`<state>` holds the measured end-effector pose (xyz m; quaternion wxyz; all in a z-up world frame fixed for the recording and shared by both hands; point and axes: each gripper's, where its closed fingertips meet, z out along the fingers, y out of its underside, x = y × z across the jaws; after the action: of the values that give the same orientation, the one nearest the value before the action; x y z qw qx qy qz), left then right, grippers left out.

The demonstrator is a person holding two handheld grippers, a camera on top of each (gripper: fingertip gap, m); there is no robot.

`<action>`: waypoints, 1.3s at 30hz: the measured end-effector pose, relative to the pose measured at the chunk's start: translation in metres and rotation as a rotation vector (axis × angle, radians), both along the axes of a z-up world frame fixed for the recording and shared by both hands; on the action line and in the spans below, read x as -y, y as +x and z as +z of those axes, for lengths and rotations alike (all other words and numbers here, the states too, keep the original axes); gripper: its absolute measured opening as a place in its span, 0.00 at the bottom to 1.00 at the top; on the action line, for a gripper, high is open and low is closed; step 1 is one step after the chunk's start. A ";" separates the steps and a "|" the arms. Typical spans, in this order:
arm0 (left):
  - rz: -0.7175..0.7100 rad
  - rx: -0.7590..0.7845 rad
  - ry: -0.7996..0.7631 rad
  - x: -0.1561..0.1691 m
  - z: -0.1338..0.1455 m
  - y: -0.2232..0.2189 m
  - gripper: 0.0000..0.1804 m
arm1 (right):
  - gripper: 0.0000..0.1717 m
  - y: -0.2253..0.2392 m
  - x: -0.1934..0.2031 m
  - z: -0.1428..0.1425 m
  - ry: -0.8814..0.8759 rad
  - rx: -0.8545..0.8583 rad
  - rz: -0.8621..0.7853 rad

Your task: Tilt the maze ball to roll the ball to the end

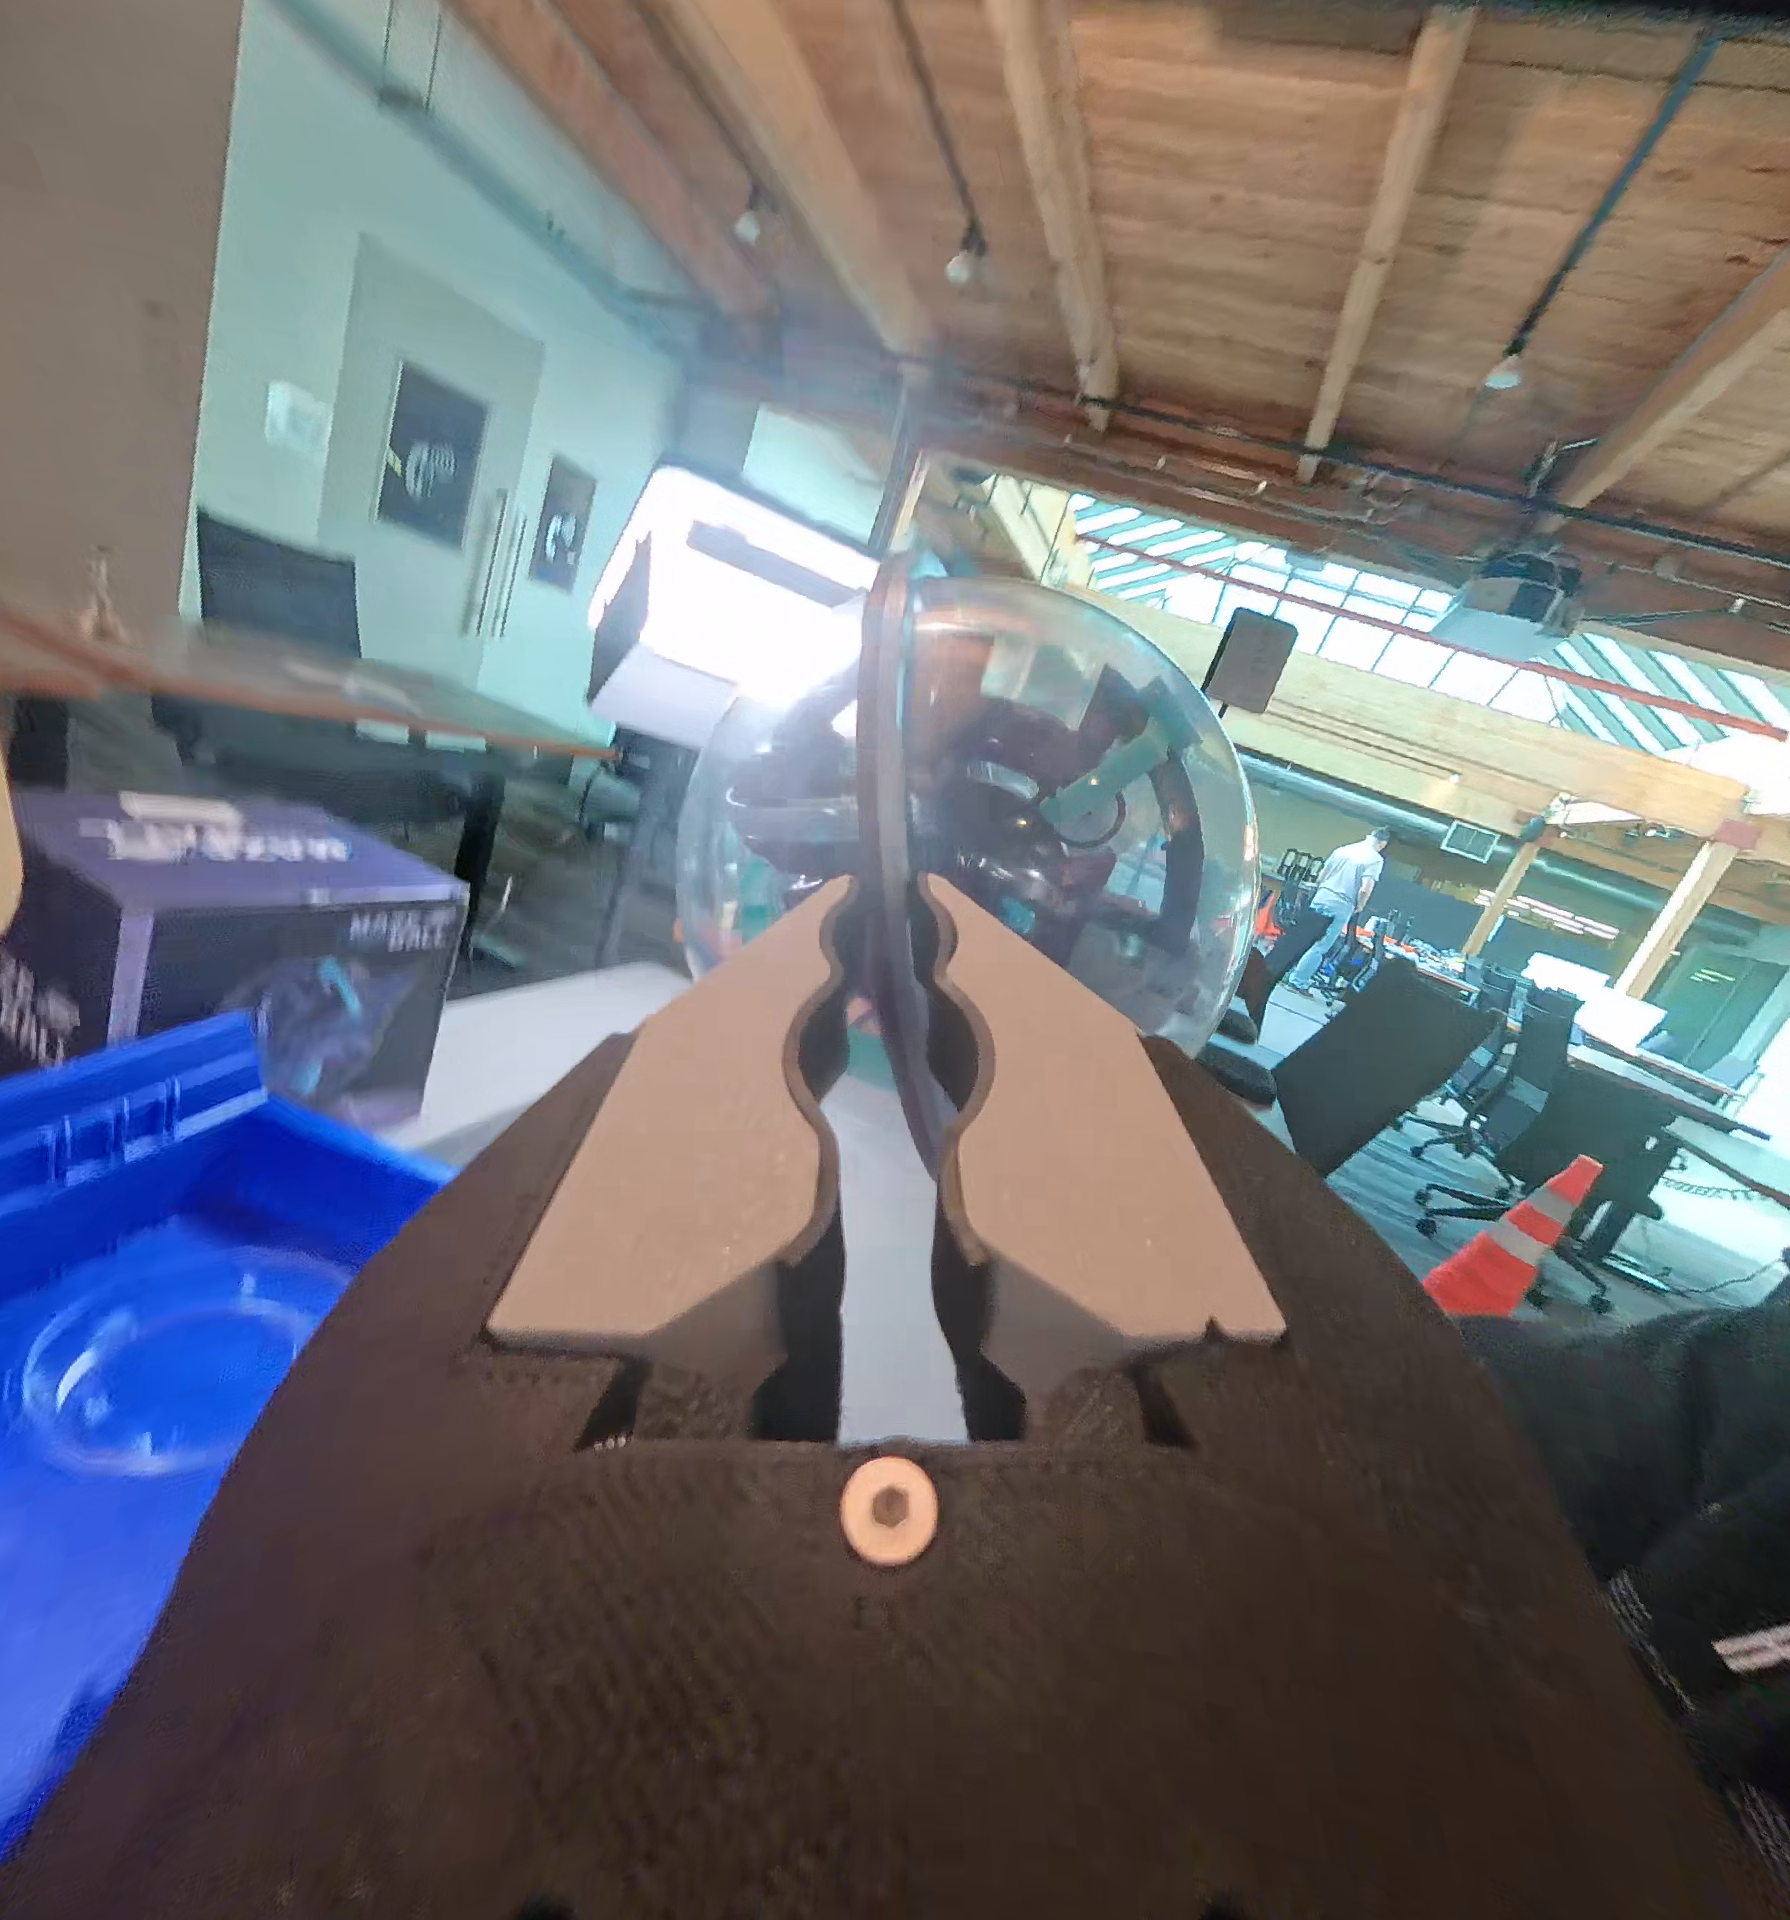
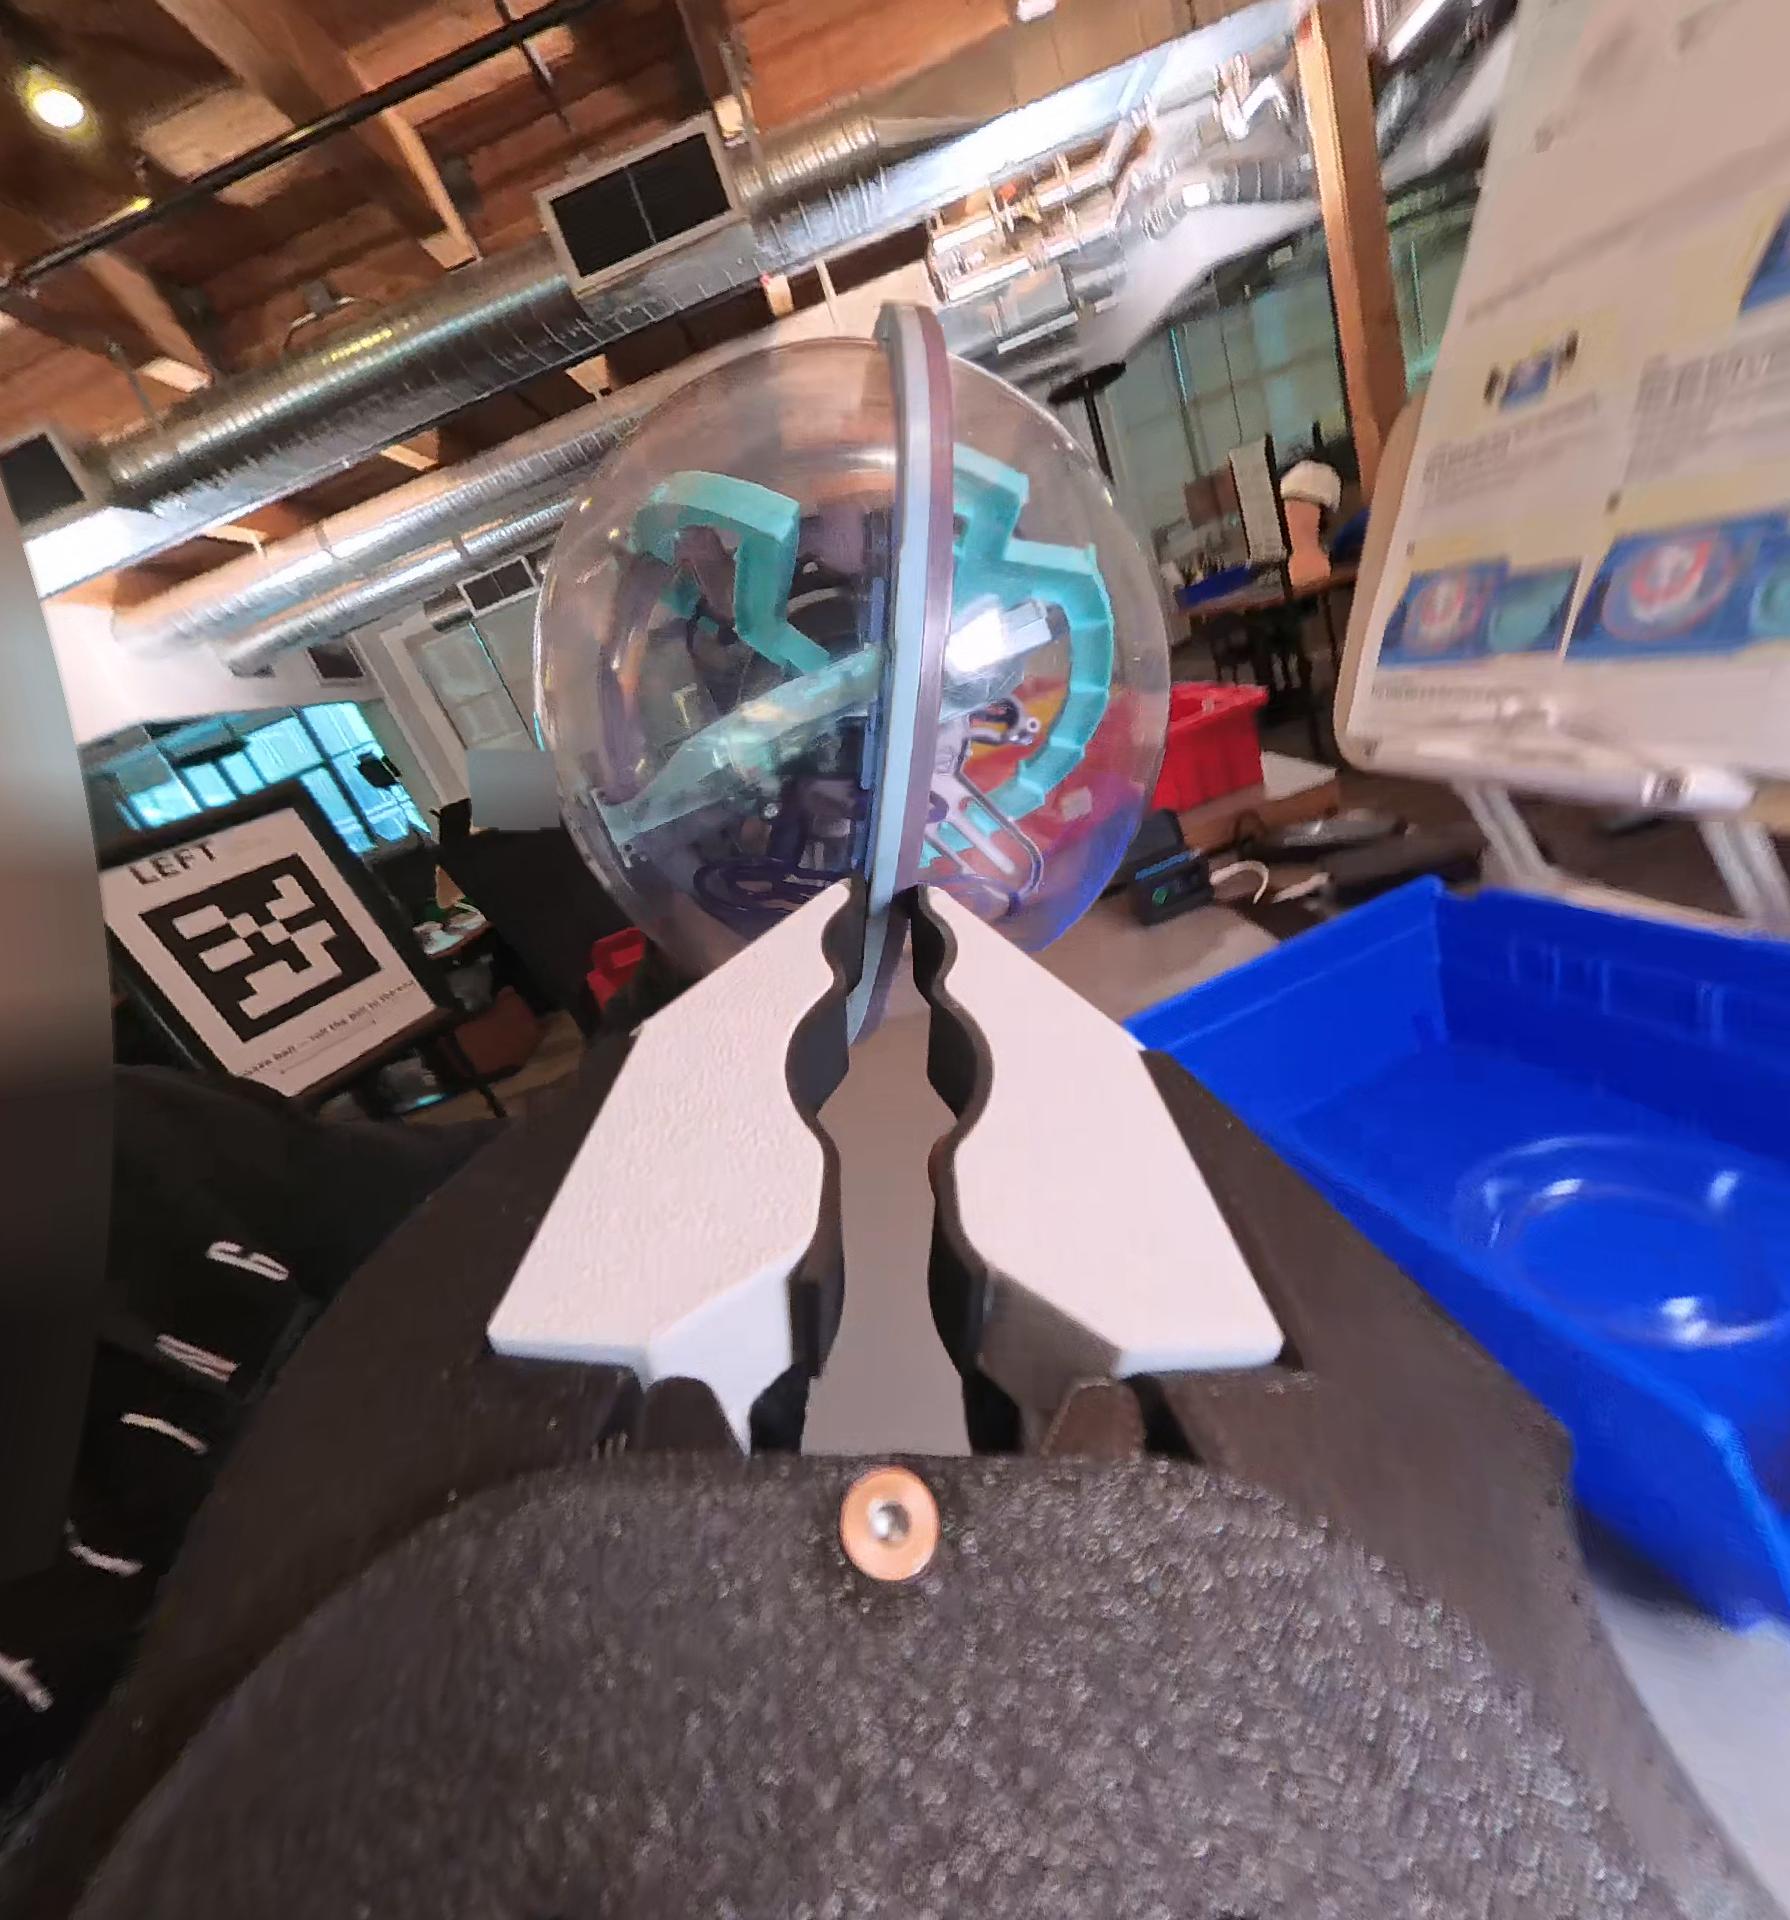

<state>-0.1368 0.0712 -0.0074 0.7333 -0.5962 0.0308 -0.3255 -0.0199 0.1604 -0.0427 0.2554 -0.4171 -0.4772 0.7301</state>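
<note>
Two claws, left claw (image 1: pixel 883 894) and right claw (image 2: pixel 883 899), were each clamped on the maze ball (image 2: pixel 849 644) by its thin equatorial rim, holding it raised above the bench (image 1: pixel 558 1029). Shell judged rigid, light, slippery; rim remains the soundest hold.

both views are bright with daylight and bent by a wide-angle lens, so the ceiling beams (image 1: pixel 1078 208) and the silver ducts (image 2: pixel 351 353) bow toward the edges. in the left wrist view a window (image 1: pixel 725 592) at about 11 o'clock is blown out to pure white, and the blue bin (image 1: pixel 143 1299) and dark box (image 1: pixel 195 935) at 9 o'clock smear with motion blur. the maze ball (image 2: pixel 849 644) carries white glare on its clear shell. in the right wrist view a ceiling lamp (image 2: pixel 55 104) glows at 10 o'clock, the printed sheet (image 2: pixel 1649 416) at 2 o'clock is blurred, and the 9 o'clock edge fades into dark haze.
</note>
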 end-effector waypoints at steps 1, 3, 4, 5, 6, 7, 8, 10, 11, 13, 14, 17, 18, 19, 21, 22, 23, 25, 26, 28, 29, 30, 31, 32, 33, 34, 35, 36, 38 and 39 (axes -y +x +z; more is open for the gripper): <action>-0.011 0.014 -0.036 0.000 -0.011 0.000 0.03 | 0.03 0.001 0.002 -0.011 -0.036 0.036 0.015; -0.030 0.039 -0.097 0.004 -0.035 0.006 0.03 | 0.03 0.009 0.008 -0.036 -0.132 0.096 0.043; -0.032 0.047 -0.128 0.006 -0.049 0.010 0.03 | 0.03 0.014 0.012 -0.048 -0.186 0.118 0.055; -0.043 0.061 -0.162 0.009 -0.063 0.015 0.03 | 0.03 0.020 0.016 -0.062 -0.234 0.142 0.061; -0.056 0.074 -0.205 0.011 -0.080 0.020 0.03 | 0.03 0.026 0.019 -0.077 -0.278 0.172 0.061; -0.067 0.076 -0.254 0.013 -0.097 0.026 0.04 | 0.03 0.032 0.023 -0.092 -0.318 0.205 0.057; -0.074 0.071 -0.303 0.016 -0.115 0.031 0.03 | 0.03 0.038 0.026 -0.108 -0.356 0.241 0.051; -0.096 0.076 -0.396 0.021 -0.148 0.043 0.03 | 0.03 0.051 0.034 -0.139 -0.432 0.317 0.039; -0.112 0.082 -0.437 0.024 -0.163 0.049 0.03 | 0.03 0.058 0.039 -0.154 -0.469 0.359 0.034; -0.135 0.081 -0.506 0.030 -0.186 0.060 0.03 | 0.03 0.070 0.048 -0.181 -0.526 0.439 0.028; -0.148 0.082 -0.532 0.033 -0.196 0.065 0.04 | 0.03 0.075 0.052 -0.190 -0.546 0.470 0.027; -0.190 0.096 -0.589 0.040 -0.215 0.079 0.04 | 0.03 0.088 0.055 -0.200 -0.579 0.514 0.007; -0.203 0.100 -0.604 0.043 -0.219 0.083 0.04 | 0.03 0.091 0.054 -0.202 -0.568 0.533 -0.007; -0.210 0.098 -0.615 0.044 -0.223 0.087 0.04 | 0.03 0.094 0.054 -0.204 -0.557 0.553 -0.016; -0.225 0.099 -0.632 0.048 -0.229 0.094 0.04 | 0.03 0.098 0.054 -0.212 -0.549 0.596 -0.030; -0.231 0.101 -0.638 0.050 -0.232 0.096 0.04 | 0.03 0.099 0.054 -0.215 -0.554 0.613 -0.032; -0.234 0.097 -0.648 0.052 -0.236 0.098 0.04 | 0.03 0.100 0.054 -0.216 -0.556 0.625 -0.033; -0.237 0.085 -0.631 0.054 -0.239 0.100 0.06 | 0.03 0.100 0.051 -0.216 -0.553 0.626 -0.037; -0.246 0.081 -0.615 0.055 -0.238 0.102 0.07 | 0.03 0.099 0.050 -0.217 -0.548 0.630 -0.039; -0.262 0.050 -0.570 0.055 -0.233 0.104 0.13 | 0.03 0.097 0.047 -0.218 -0.543 0.637 -0.043; -0.247 0.012 -0.533 0.054 -0.229 0.102 0.19 | 0.03 0.096 0.046 -0.218 -0.542 0.639 -0.043; -0.210 -0.041 -0.479 0.051 -0.223 0.097 0.27 | 0.03 0.095 0.045 -0.218 -0.539 0.638 -0.045; -0.165 -0.099 -0.436 0.047 -0.217 0.091 0.37 | 0.03 0.094 0.044 -0.218 -0.535 0.637 -0.049; -0.142 -0.156 -0.403 0.045 -0.211 0.090 0.49 | 0.03 0.093 0.043 -0.218 -0.533 0.634 -0.051; -0.139 -0.218 -0.374 0.043 -0.204 0.093 0.57 | 0.03 0.092 0.043 -0.218 -0.532 0.631 -0.052; -0.145 -0.293 -0.355 0.040 -0.200 0.099 0.63 | 0.03 0.091 0.042 -0.219 -0.531 0.632 -0.054; -0.145 -0.374 -0.347 0.036 -0.199 0.106 0.69 | 0.03 0.090 0.042 -0.220 -0.529 0.635 -0.057; -0.144 -0.445 -0.334 0.030 -0.198 0.114 0.73 | 0.03 0.088 0.041 -0.220 -0.526 0.639 -0.059; -0.185 -0.534 -0.323 0.020 -0.198 0.131 0.77 | 0.03 0.087 0.040 -0.221 -0.517 0.643 -0.068; -0.205 -0.562 -0.326 0.014 -0.200 0.137 0.78 | 0.03 0.087 0.040 -0.221 -0.509 0.643 -0.072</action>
<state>-0.0002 0.0568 -0.2078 0.5544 -0.7659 0.2391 -0.2211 0.0668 0.1208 -0.2635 0.0073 -0.6905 -0.3217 0.6478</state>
